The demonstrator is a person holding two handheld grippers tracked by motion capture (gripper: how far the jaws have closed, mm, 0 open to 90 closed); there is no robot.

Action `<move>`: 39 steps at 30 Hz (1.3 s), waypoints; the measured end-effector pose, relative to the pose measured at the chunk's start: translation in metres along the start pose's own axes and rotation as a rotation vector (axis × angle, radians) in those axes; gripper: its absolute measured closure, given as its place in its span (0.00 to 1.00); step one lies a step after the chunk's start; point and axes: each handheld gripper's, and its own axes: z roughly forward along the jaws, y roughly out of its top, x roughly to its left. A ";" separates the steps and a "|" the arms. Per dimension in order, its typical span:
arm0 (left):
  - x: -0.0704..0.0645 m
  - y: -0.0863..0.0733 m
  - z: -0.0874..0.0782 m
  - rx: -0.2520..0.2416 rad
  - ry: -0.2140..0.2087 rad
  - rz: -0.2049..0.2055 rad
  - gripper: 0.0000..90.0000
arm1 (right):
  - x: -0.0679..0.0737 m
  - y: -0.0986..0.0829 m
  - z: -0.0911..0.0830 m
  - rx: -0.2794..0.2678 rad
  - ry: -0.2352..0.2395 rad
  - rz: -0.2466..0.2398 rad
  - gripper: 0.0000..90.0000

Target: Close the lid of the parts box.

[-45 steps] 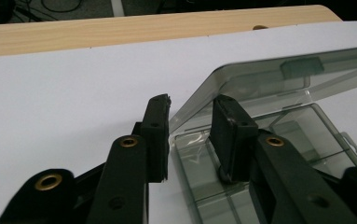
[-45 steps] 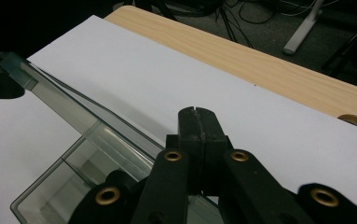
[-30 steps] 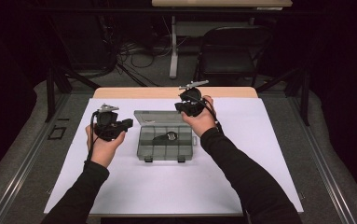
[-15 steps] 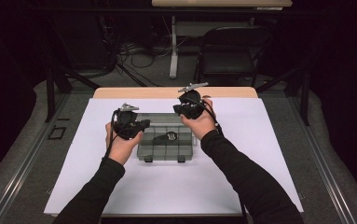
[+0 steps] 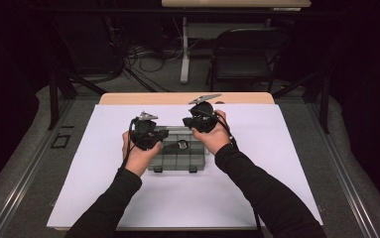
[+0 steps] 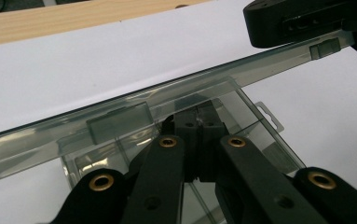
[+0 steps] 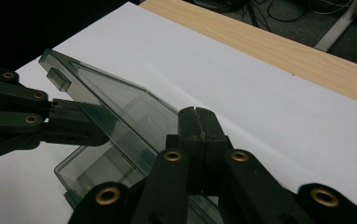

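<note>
Both jaws together, left hand-held gripper (image 6: pixel 197 140) and right hand-held gripper (image 7: pixel 198 135) press the box (image 5: pixel 177 156) lid (image 6: pixel 120 121); advise lowering evenly until both latches catch.

**Three cams, one box**

High view sits above the person's side, looking forward and down over both grippers. Each gripper view rides low, peering along its own jaws, super close. All three share the smoky plastic box (image 5: pixel 177 153) (image 6: pixel 134 126) (image 7: pixel 115 121) between the grippers.
</note>
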 end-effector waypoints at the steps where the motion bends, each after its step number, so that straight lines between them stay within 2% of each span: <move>1: -0.001 -0.001 0.000 0.003 -0.004 -0.002 1.00 | 0.000 -0.001 0.000 0.002 0.004 0.000 1.00; 9: -0.006 -0.013 0.002 0.005 -0.007 0.008 1.00 | 0.006 -0.010 0.001 0.014 0.022 -0.013 1.00; 17: -0.009 -0.036 0.003 0.011 -0.009 0.001 1.00 | 0.013 -0.026 0.005 0.034 0.047 -0.023 1.00; 21: -0.011 -0.047 0.000 0.006 -0.003 0.015 1.00 | 0.016 -0.034 0.007 0.029 0.055 -0.026 1.00; 26: -0.013 -0.053 -0.003 0.014 -0.003 0.023 1.00 | 0.018 -0.043 0.008 0.014 0.062 -0.023 1.00; 39: -0.016 -0.062 -0.004 0.037 -0.007 0.029 1.00 | 0.022 -0.050 0.009 0.029 0.067 -0.031 1.00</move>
